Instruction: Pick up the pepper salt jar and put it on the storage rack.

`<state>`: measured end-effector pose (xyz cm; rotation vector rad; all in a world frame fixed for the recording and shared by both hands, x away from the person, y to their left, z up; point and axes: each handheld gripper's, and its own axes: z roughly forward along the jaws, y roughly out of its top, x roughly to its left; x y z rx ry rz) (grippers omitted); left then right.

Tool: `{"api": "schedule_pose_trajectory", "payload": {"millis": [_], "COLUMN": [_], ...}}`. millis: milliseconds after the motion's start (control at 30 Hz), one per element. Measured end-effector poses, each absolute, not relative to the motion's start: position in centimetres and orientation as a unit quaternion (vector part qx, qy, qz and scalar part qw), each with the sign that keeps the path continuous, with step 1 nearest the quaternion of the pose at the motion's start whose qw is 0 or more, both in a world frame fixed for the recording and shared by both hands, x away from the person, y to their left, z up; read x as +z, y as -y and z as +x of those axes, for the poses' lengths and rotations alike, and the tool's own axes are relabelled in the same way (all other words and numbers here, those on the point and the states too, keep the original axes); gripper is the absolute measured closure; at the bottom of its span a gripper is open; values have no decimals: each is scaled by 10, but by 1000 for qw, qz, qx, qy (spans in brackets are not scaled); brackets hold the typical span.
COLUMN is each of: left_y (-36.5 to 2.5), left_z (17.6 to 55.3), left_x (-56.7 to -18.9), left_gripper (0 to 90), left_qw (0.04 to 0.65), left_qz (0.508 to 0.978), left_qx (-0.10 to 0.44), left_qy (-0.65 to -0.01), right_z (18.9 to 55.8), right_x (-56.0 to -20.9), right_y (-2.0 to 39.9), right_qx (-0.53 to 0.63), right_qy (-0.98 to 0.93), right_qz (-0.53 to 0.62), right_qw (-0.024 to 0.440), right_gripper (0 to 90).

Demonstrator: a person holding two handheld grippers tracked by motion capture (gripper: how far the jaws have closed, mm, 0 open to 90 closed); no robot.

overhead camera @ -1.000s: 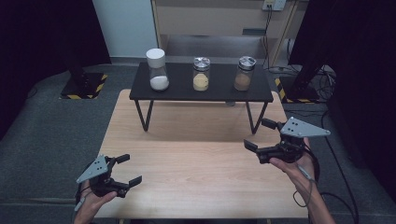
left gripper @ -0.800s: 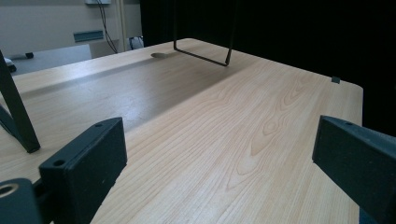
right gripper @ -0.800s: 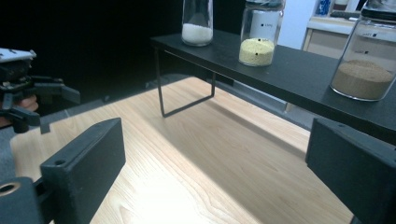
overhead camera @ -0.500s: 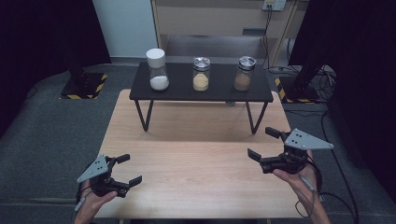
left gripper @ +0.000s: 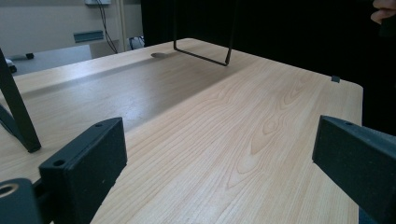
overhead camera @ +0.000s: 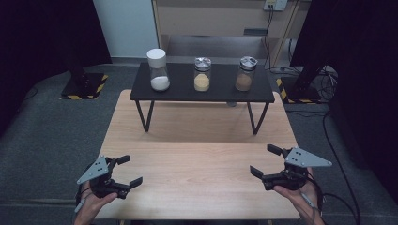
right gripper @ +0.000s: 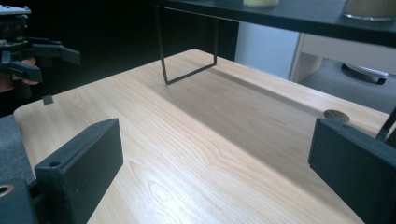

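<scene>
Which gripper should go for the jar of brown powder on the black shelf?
Probably the right gripper: open and empty, it sits on the same side as the brown-powder jar. The left gripper, also open, would have to cross the table.

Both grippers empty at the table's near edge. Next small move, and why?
Probably lift the right gripper forward toward the brown-filled jar on the black shelf. Both it and the left gripper are open and empty over bare table, and that jar stands on its side.
</scene>
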<state>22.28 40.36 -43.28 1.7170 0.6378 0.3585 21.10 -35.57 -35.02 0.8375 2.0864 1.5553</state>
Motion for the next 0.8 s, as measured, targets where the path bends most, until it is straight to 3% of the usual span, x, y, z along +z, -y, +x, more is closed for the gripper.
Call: {"api": "schedule_pose_trajectory", "payload": {"millis": [800], "left_y": [-404], "left_z": [222], "left_x": [-433], "left_gripper": [19], "left_qw": [596], "left_qz": [738], "left_qx": [155], "left_qy": [-275], "right_z": [202], "right_x": [-390], "right_y": [363], "right_qx": [550], "right_qy": [-747], "right_qz": [318], "right_qw": [197], "right_gripper": [50]}}
